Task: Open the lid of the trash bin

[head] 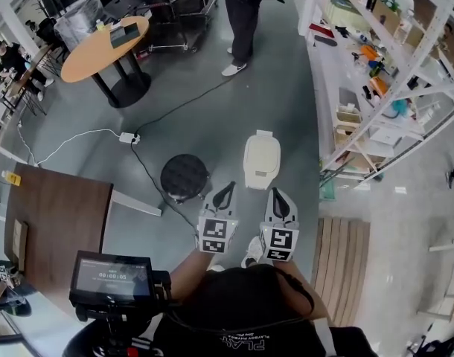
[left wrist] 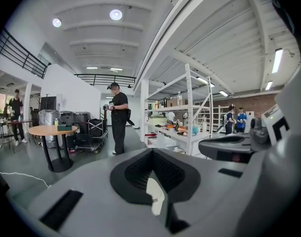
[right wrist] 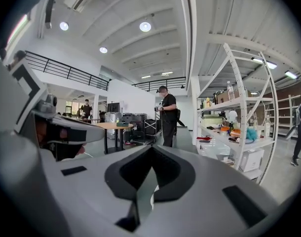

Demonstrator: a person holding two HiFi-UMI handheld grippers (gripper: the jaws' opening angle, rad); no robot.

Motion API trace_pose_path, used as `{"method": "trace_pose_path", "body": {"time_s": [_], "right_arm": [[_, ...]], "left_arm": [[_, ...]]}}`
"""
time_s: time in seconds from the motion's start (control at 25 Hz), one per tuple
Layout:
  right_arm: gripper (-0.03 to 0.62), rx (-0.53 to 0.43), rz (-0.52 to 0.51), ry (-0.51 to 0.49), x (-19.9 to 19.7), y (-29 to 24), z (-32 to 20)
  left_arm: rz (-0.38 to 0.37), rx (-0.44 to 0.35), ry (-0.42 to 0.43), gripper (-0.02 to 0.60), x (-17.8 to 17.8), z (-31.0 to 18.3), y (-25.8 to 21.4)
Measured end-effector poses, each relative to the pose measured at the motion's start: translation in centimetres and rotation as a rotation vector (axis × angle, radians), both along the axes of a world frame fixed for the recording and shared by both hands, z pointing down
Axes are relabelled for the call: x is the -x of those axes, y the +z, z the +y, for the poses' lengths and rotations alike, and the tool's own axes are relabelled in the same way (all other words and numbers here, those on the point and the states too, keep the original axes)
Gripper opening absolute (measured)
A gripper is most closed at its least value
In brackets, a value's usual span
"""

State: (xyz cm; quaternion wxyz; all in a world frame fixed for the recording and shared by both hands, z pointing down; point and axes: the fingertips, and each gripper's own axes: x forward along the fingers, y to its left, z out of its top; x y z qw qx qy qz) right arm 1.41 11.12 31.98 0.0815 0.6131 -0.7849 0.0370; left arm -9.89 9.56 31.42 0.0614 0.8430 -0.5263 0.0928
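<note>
**Readable markings, head view**
The screen [head: 112, 279] shows a row of pale digits in timer form, too small to read. Right of the screen, a dark garment [head: 245, 326] bears white letters, upside down, beginning "PLA". Up and right of the screen, the left gripper [head: 225, 192] and right gripper [head: 277, 198] carry black-and-white square code markers.

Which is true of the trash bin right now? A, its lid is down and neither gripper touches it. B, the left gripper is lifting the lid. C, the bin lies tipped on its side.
A: in the head view the trash bin stands upright with its lid flat, and the left gripper and right gripper are both short of it.
</note>
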Motion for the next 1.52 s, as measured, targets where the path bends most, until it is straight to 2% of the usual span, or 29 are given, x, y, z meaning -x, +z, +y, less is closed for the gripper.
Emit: {"method": "trace_pose_path", "body": {"time_s": [0.32,0.52,0.72,0.88,1.08,1.36,1.52], "right_arm": [[0.002,0.005,-0.015,-0.012,-3.9,0.4,-5.3],[0.001,0.025,-0.030,-0.038,-4.7,1.5,-7.1],[0.000,0.035,-0.035,-0.055,-6.2,2.4,-9.1],[0.000,0.042,-0.040,-0.065,-6.7,2.4,-9.8],[0.000,0.058,-0.048,-0.080,-7.2,2.8,-10.7],[0.000,0.066,-0.061,-0.075,-7.5,3.2,-11.7],[0.000,0.062,-0.073,-0.067,-7.7,2.9,-12.0]], "left_arm": [[-0.012,0.024,-0.007,-0.003,-3.6,-4.8,0.8],[-0.027,0.045,-0.028,-0.003,-4.8,-6.5,1.7],[0.009,0.063,-0.015,-0.003,-7.0,-8.1,2.1],[0.007,0.068,-0.021,-0.003,-7.5,-8.7,2.0],[-0.042,0.065,-0.039,-0.003,-8.5,-9.8,2.7],[-0.018,0.074,-0.030,-0.003,-9.0,-10.3,2.4],[-0.068,0.050,-0.032,-0.003,-8.8,-10.3,2.5]]}}
